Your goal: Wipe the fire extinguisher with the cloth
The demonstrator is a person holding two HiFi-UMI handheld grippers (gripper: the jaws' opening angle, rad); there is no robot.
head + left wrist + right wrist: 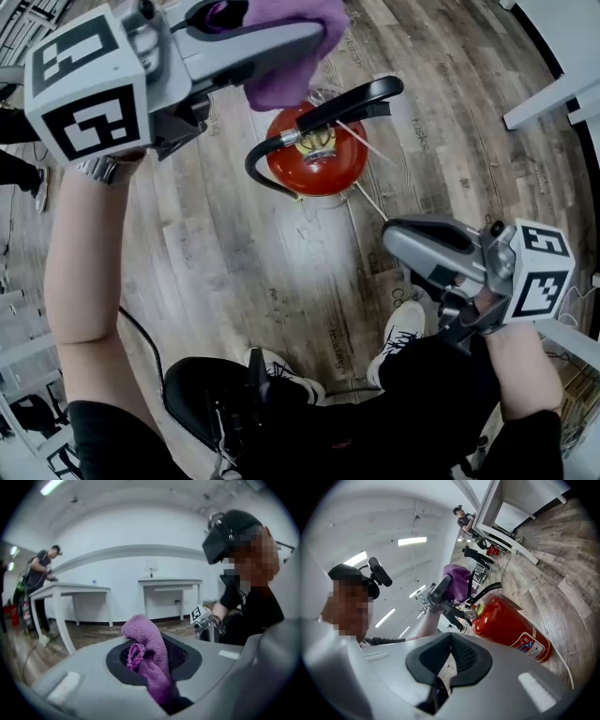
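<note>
text: none legible | fire extinguisher label: print too small

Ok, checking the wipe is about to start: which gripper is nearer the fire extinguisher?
Left, it seems. The left gripper holds the cloth just above the fire extinguisher; the right gripper, shut and empty, sits off to its side, apart from it.

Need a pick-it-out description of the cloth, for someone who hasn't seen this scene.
Start at the wood-plank floor, where a red fire extinguisher stands. Held above it is the left hand-held gripper. The cloth is the knitted bundle pinched between its jaws and drooping from them, the only purple, soft thing among grey plastic and red metal.
</note>
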